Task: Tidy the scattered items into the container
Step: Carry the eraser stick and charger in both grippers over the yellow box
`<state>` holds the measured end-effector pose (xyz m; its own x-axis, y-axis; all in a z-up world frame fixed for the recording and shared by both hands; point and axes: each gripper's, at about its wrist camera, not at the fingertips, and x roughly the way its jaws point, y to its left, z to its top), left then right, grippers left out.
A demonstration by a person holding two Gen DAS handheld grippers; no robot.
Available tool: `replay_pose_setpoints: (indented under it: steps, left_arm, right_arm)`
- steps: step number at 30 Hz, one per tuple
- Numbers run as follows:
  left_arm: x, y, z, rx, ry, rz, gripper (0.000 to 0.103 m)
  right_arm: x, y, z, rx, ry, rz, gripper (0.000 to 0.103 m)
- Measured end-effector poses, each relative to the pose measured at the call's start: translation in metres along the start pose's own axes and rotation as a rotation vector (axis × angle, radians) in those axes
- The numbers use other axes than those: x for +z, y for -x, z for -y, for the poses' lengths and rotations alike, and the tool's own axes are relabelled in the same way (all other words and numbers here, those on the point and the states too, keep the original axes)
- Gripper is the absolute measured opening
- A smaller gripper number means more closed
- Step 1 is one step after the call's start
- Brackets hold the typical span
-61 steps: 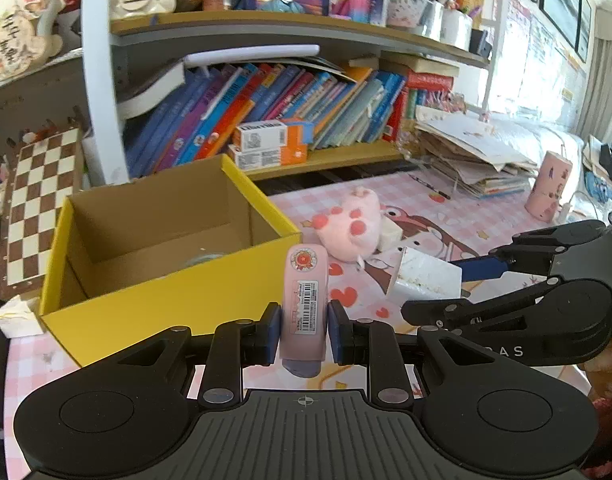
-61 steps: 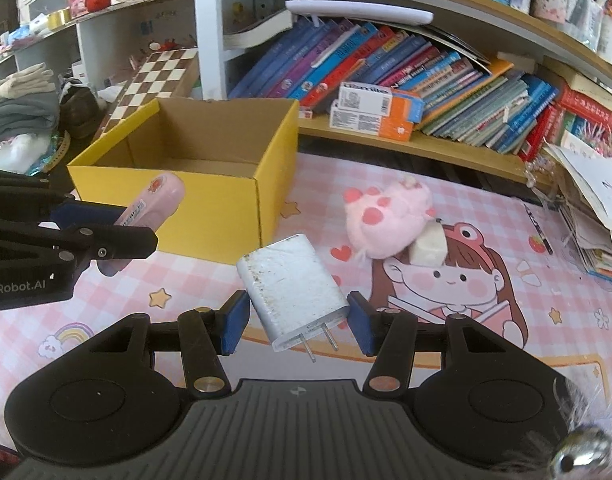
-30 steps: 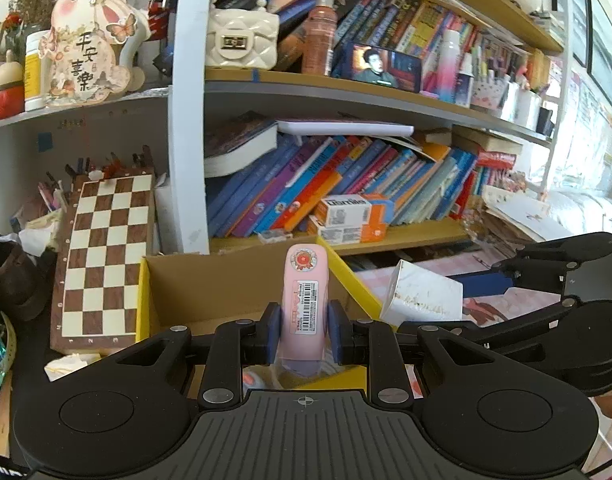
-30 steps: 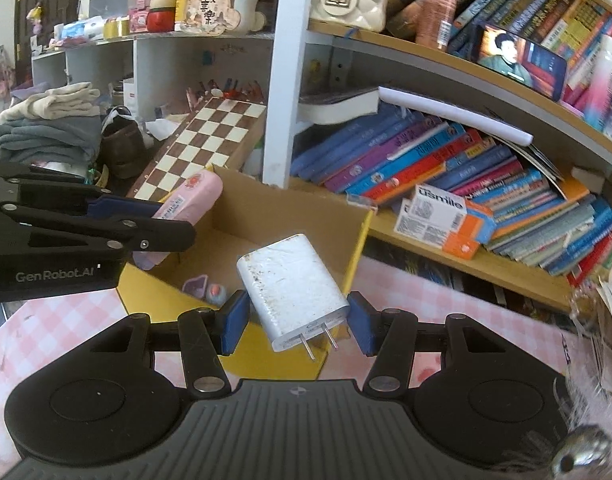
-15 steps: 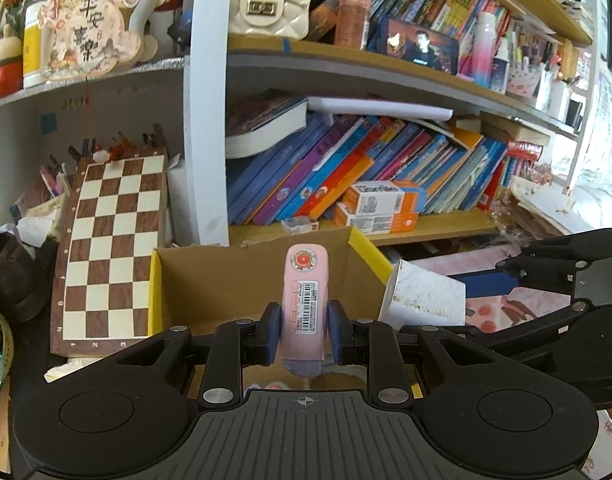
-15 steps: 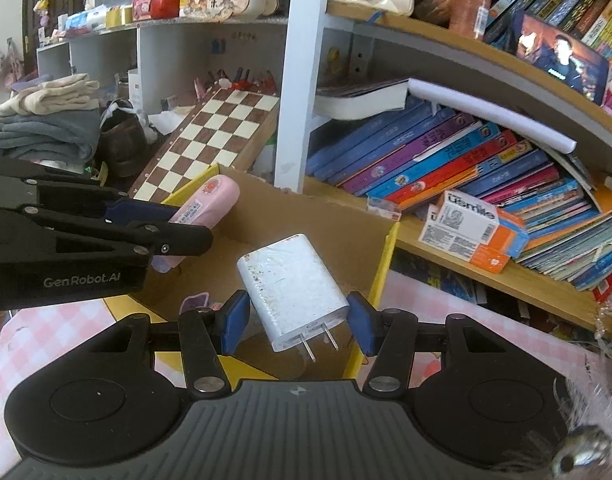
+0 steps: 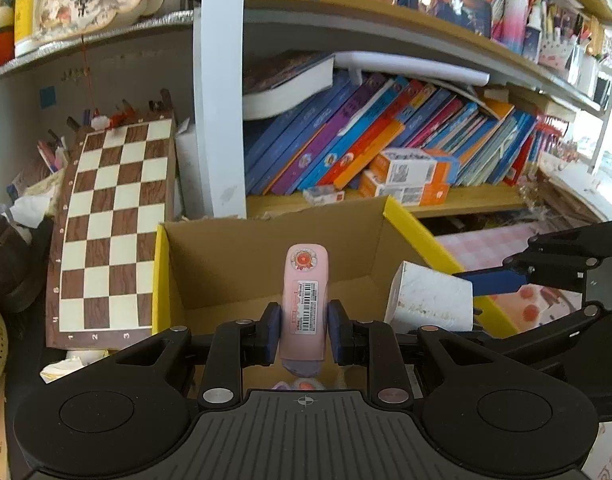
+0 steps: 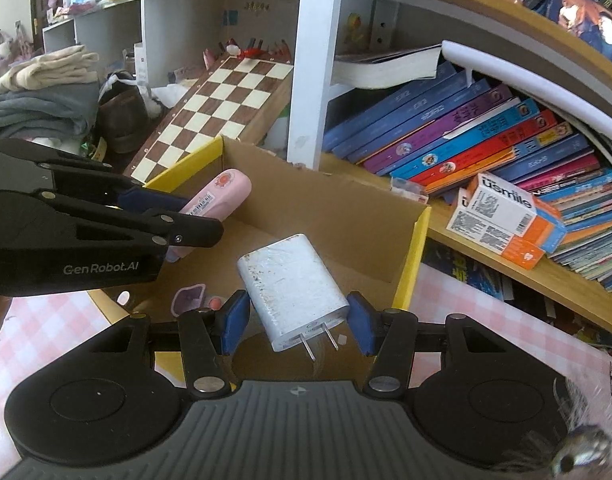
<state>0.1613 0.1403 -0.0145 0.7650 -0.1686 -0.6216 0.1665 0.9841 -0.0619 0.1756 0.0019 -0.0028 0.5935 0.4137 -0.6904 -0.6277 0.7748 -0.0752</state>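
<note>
Both grippers are loaded and hanging over the open yellow cardboard box (image 7: 266, 272) right now. The left gripper (image 7: 304, 334) has its jaws clamped on a pink oblong case (image 7: 305, 300), barcode sticker facing up and a round red sticker near the tip. Its long axis runs straight out from the jaws toward the box's back wall, and the box floor sits directly below and ahead of it. The right gripper (image 8: 296, 322) is pinching a white two-prong wall charger (image 8: 292, 306), prongs pointing back toward the camera, held over the near right part of the box.

So my guess is it's a release job for both, no more travel needed. The left looks deeper inside the rim, the right closer to the yellow right-hand wall. A few small pink bits already lie on the box floor.

Readable stuff: "GenRobot.AI" on the left gripper's side in the right wrist view, and "usmile" on the orange-and-white carton (image 8: 502, 216) on the shelf. There's also a chessboard (image 7: 110, 232) leaning behind the box.
</note>
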Motion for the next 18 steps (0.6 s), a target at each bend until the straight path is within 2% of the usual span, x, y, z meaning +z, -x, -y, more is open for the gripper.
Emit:
replay_pose_setpoints:
  steps: [6, 14, 18]
  left_arm:
    - [-0.002, -0.015, -0.005, 0.005, -0.009, -0.048, 0.023]
    - [0.006, -0.034, -0.009, 0.017, -0.071, -0.105, 0.023]
    - [0.013, -0.044, -0.012, -0.002, -0.094, -0.142, 0.023]
  right_arm:
    - [0.002, -0.017, 0.001, 0.021, 0.016, -0.023, 0.051]
    - [0.009, -0.039, 0.003, 0.04, 0.058, -0.045, 0.051]
    - [0.018, -0.05, 0.007, 0.043, 0.088, -0.051, 0.051]
